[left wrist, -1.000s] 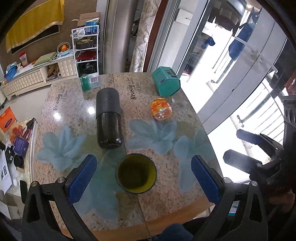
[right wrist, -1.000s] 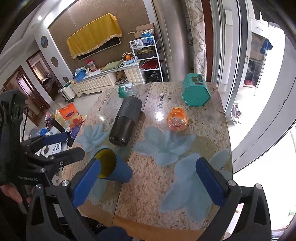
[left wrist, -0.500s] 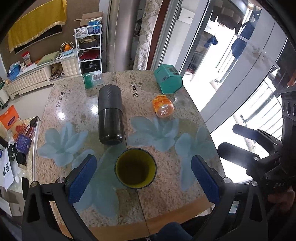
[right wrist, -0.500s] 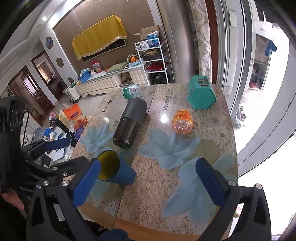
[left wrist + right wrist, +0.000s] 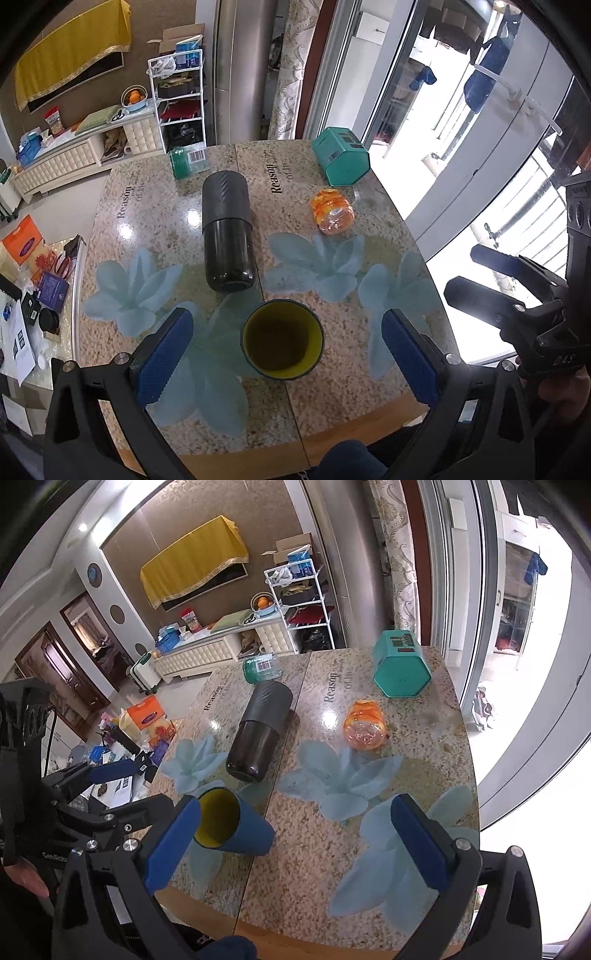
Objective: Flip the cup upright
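So the dark blue cup with the yellow inside (image 5: 236, 825) is lying on its side on the speckled granite table with pale blue flower prints (image 5: 332, 849), near the front edge and a bit left of the table's centre seam. Its long axis runs roughly left-right across the table in the right wrist view: open mouth pointing left and toward the camera side, closed bottom pointing right. From the left wrist view you're looking almost straight into the mouth of the cup (image 5: 282, 339), so it reads as a yellow circle.

The left gripper (image 5: 284, 350) is wide open, blue pads on either side of the cup with clear gaps, not touching it. The right gripper (image 5: 295, 834) is spread open too, holding nothing; its left pad overlaps the cup's rim in the picture, but I can't tell if there's actual contact.

Just behind the cup lies a black cylindrical flask with a textured cap (image 5: 227, 229), lengthwise front to back. Further right is an orange plastic jar (image 5: 332, 212) on its side, behind that a teal hexagonal tin (image 5: 341, 160), and at the far edge a green-capped clear container (image 5: 186, 160).
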